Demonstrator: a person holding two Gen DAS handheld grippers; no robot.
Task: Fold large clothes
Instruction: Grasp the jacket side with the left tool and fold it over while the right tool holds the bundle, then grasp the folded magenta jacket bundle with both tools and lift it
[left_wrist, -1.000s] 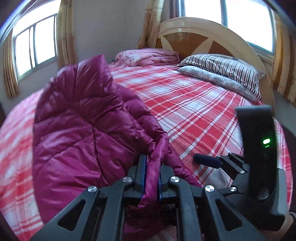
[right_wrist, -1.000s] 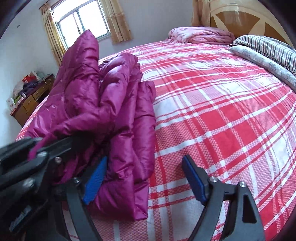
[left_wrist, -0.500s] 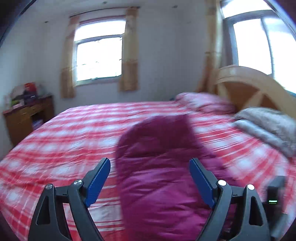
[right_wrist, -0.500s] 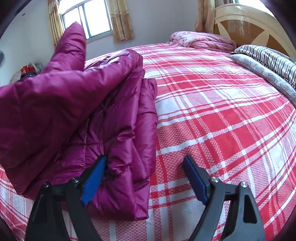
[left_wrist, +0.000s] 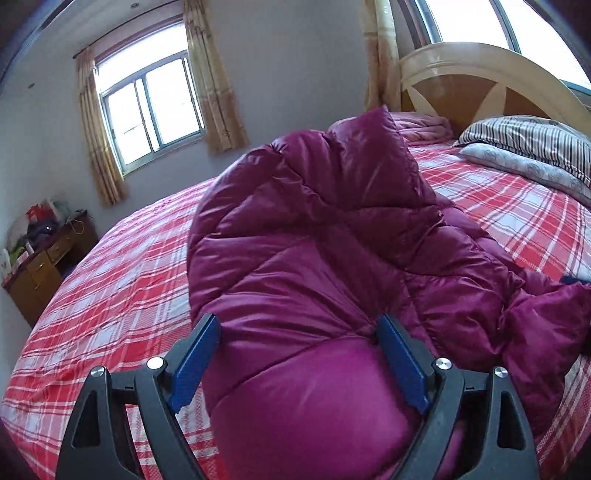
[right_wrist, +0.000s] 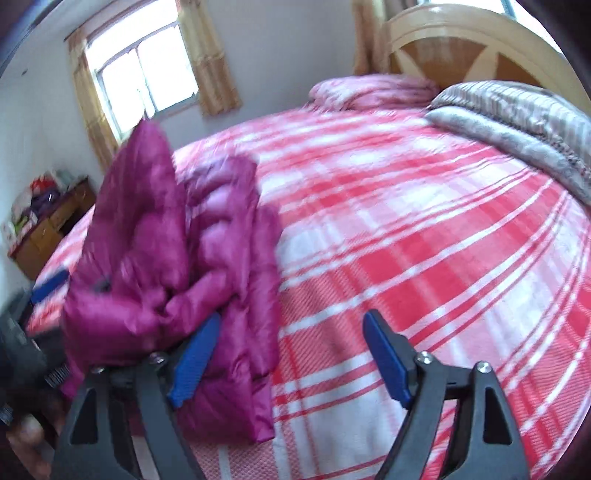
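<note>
Jacket (left_wrist: 314, 266) on bed (left_wrist: 110, 295), pillows (left_wrist: 532, 147) behind

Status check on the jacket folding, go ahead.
Left claw open, straddling the magenta puffer jacket. Right claw open, at its edge. Jacket bunched on the plaid bed. Nothing blocking.

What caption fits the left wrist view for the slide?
Open left gripper straddles a purple puffer jacket on a plaid bed.
</note>
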